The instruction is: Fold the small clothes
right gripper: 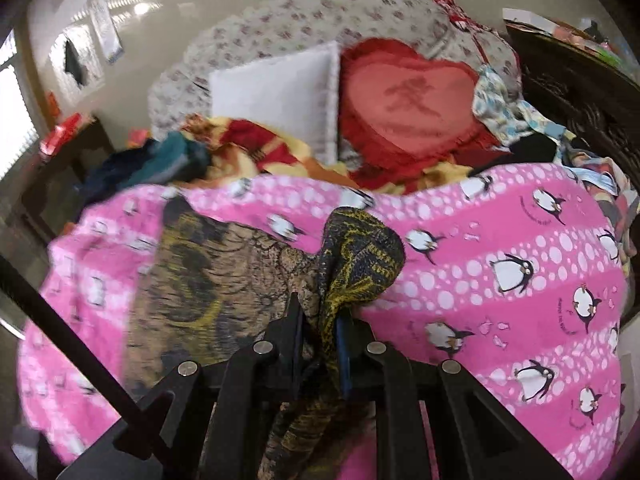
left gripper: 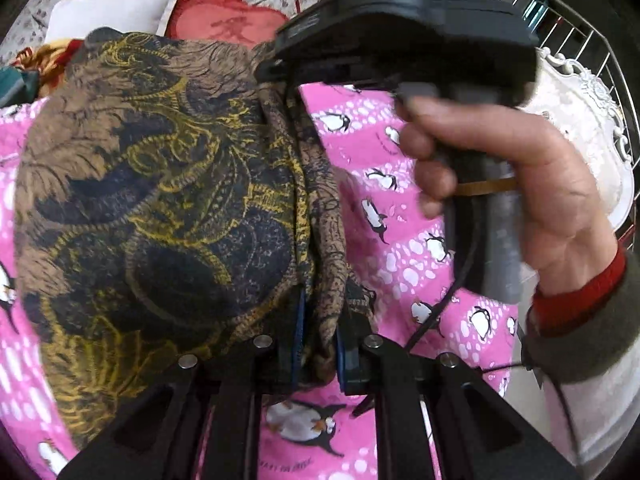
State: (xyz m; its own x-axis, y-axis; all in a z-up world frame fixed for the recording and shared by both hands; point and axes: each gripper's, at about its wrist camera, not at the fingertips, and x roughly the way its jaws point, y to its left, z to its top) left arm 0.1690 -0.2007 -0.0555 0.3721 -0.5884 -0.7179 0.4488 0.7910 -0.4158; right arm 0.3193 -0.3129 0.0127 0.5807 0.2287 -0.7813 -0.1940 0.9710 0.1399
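— So, where do we stand with the brown patterned garment (right gripper: 224, 280)?

— We have it pinched in both tools. Our left gripper (left gripper: 318, 344) has its fingers closed on a bunched edge of the cloth, and the fabric rises up and fans out to the left of those fingers, filling most of the left wrist view. Our right gripper (right gripper: 322, 340) is likewise clamped on a gathered fold, with a hump of the cloth standing just ahead of its fingers and a tail hanging down below them.

— And the rest of the piece?

— From the right wrist view, the bulk lies spread on the pink penguin blanket (right gripper: 500, 288) of the bed, off to the left of the right gripper's fingers. Its long axis appears to run leftward and slightly away from us. The held fold is lifted; the spread part seems to rest flat.

— Which hand is nearer the free part?

— We judge the left one, since the cloth drapes right over its side. The right hand (left gripper: 500, 184) shows close by in the left view, wrapped round its handle, so the two grips sit near each other.

— Then the coming move?

— Likely carrying the held edge across the spread part, leftward, to lay one half on the other. The pillows behind, a white cushion (right gripper: 280, 96) and a red heart cushion (right gripper: 408, 96), lie well apart from it.
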